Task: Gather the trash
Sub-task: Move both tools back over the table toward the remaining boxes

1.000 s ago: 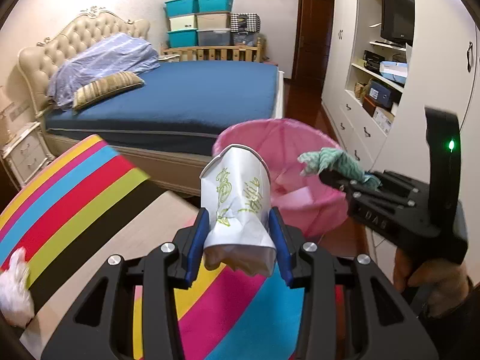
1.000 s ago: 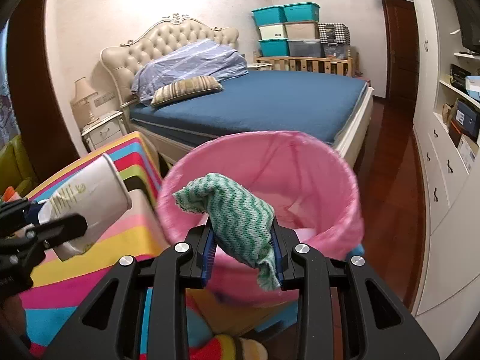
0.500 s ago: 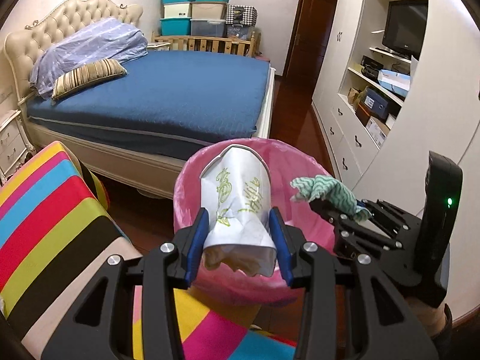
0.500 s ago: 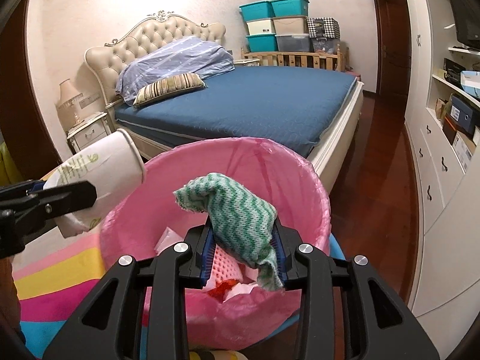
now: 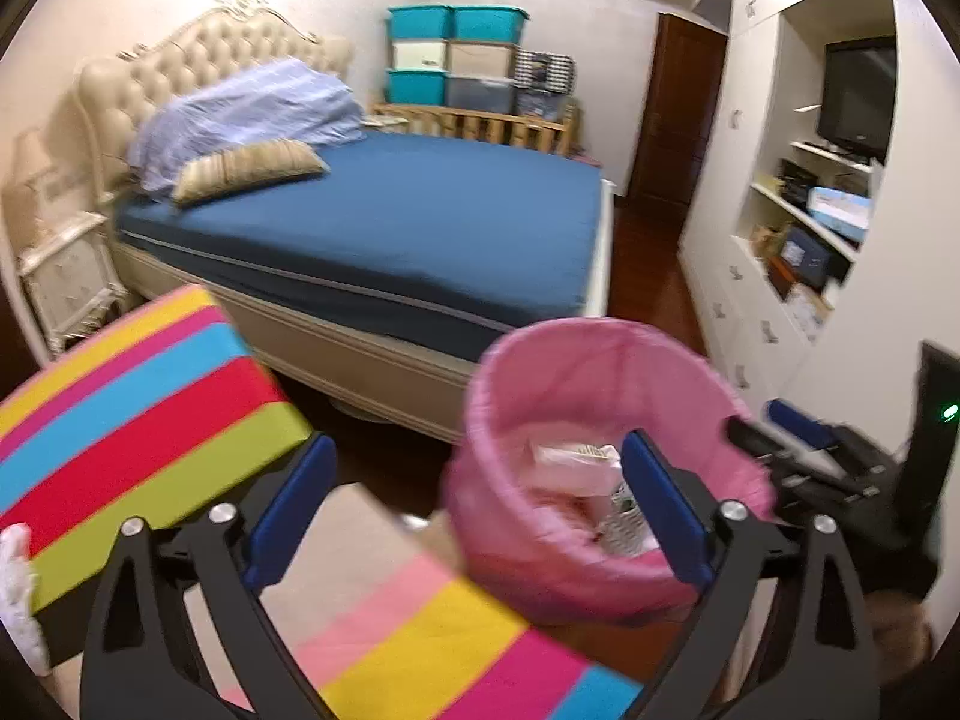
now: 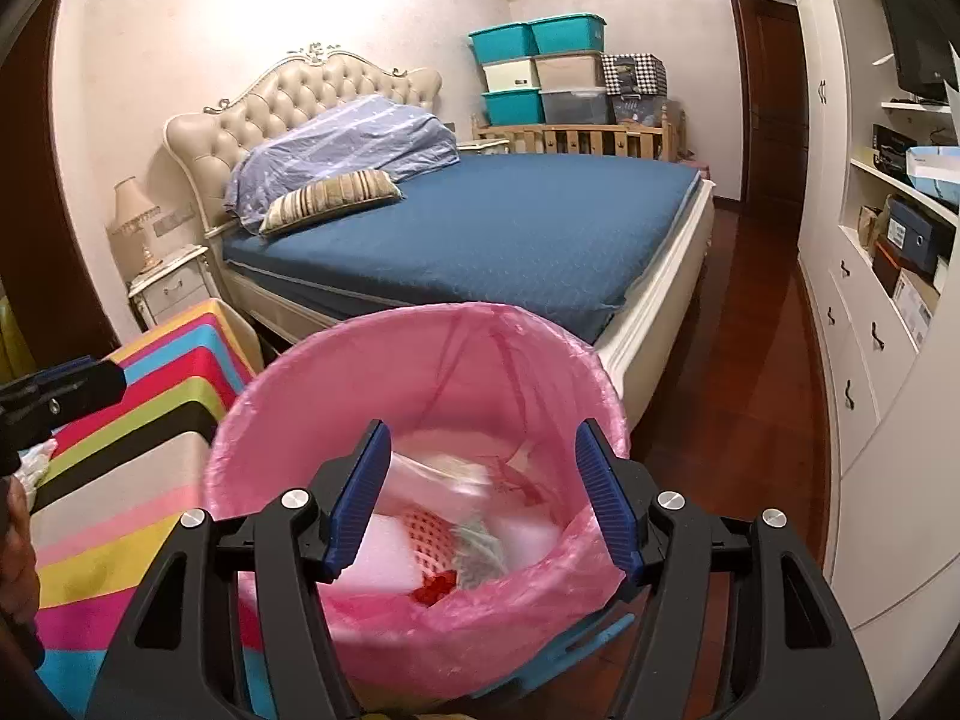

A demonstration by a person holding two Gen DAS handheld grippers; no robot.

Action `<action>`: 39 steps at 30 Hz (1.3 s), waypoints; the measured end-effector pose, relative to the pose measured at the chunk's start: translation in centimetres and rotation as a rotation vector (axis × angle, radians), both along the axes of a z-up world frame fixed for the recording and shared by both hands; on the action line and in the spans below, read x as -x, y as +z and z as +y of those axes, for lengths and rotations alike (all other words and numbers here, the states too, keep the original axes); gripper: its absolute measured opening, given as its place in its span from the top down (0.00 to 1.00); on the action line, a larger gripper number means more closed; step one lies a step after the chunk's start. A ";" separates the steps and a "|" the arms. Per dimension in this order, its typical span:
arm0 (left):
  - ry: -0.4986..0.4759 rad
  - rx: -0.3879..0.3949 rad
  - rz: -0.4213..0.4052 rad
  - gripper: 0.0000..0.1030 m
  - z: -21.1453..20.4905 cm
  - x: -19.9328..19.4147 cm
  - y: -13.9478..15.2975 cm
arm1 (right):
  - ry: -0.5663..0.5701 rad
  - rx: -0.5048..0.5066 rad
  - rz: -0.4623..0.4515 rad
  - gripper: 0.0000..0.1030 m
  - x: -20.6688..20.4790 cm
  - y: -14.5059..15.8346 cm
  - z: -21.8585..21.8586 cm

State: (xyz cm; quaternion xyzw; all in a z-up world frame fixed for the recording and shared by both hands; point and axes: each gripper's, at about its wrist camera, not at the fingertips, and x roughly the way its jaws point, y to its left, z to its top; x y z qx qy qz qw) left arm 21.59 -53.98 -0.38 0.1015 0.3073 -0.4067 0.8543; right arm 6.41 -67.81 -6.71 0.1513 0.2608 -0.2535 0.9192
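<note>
The pink-lined trash bin (image 5: pixel 600 372) stands on the floor between the striped table and the bed. My left gripper (image 5: pixel 477 441) hangs at the bin's near-left side, its jaws opening wide with nothing between them. My right gripper (image 6: pixel 483 438) hovers over the bin (image 6: pixel 420 324), its jaws also opening and empty. A white paper cup (image 6: pixel 444 474) and a green zigzag cloth (image 6: pixel 480 546) lie inside the bin among other trash. The cup (image 5: pixel 576 456) shows in the left wrist view too. The right gripper (image 5: pixel 756 420) sits at the bin's right rim.
A table with a bright striped cloth (image 5: pixel 150 408) lies left of the bin, a crumpled white tissue (image 5: pixel 15 588) on its left edge. A blue bed (image 6: pixel 510 228) stands behind the bin, a white nightstand (image 6: pixel 171 288) to its left, and white cabinets (image 6: pixel 870 360) line the right wall.
Both grippers went from shut to open. The paper cup left my left gripper and the green cloth left my right; both now lie in the bin. The left view swung left.
</note>
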 end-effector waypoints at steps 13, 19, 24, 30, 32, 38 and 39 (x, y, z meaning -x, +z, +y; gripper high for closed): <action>0.149 -0.069 -0.195 0.05 14.7 1.6 0.5 | 0.238 -0.019 -0.025 0.33 -4.8 1.9 10.5; 0.284 -0.083 -0.207 0.05 24.8 2.4 0.0 | 0.379 -0.019 0.005 0.32 -8.8 1.8 18.3; 0.434 -0.081 -0.174 0.05 34.4 2.1 -0.8 | 0.509 -0.011 0.049 0.31 -12.0 1.2 25.9; 0.618 -0.104 -0.107 0.05 44.2 -0.2 -2.1 | 0.621 0.009 0.086 0.31 -14.8 0.8 33.5; 0.652 -0.115 -0.099 0.05 46.3 -0.5 -2.5 | 0.648 0.012 0.094 0.30 -15.6 0.9 35.5; 0.728 -0.153 -0.121 0.05 49.4 -0.5 -3.4 | 0.703 0.015 0.101 0.28 -17.5 1.2 40.3; 0.733 -0.158 -0.122 0.05 49.6 -0.4 -3.4 | 0.711 0.022 0.107 0.28 -17.9 1.1 41.0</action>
